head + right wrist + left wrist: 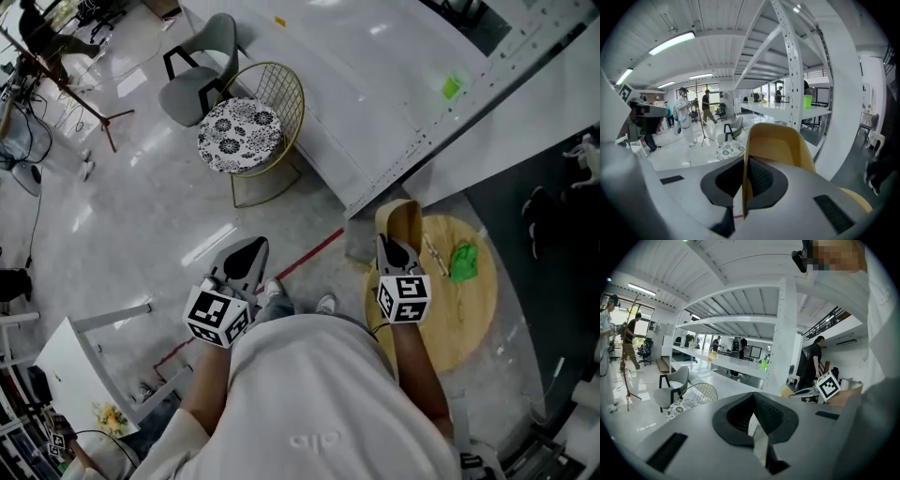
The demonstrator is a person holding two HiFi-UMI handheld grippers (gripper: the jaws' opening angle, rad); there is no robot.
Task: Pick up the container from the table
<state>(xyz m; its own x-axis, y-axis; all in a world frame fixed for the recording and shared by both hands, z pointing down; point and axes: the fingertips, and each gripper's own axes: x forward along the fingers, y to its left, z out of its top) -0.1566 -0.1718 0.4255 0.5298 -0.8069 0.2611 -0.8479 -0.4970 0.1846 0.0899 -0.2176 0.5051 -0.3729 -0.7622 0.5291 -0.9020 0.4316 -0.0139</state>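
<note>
The container [404, 220] is a tan-yellow open tub, lifted above the round wooden table [473, 314]. My right gripper [397, 246] is shut on its wall. In the right gripper view the container [780, 140] rises in front of the jaws, with its thin rim pinched between the dark pads [761, 178]. My left gripper [246, 258] hangs over the floor to the left of the table, away from the container. Its jaws are together with nothing between them, as the left gripper view shows of that gripper [757, 425].
A crumpled green thing [463, 262] and a small metal tool [434, 253] lie on the wooden table. A wire chair with a patterned cushion [242, 131] and a grey chair [199, 75] stand beyond. A long white bench [394, 84] runs behind, and a white stand [75, 361] is at lower left.
</note>
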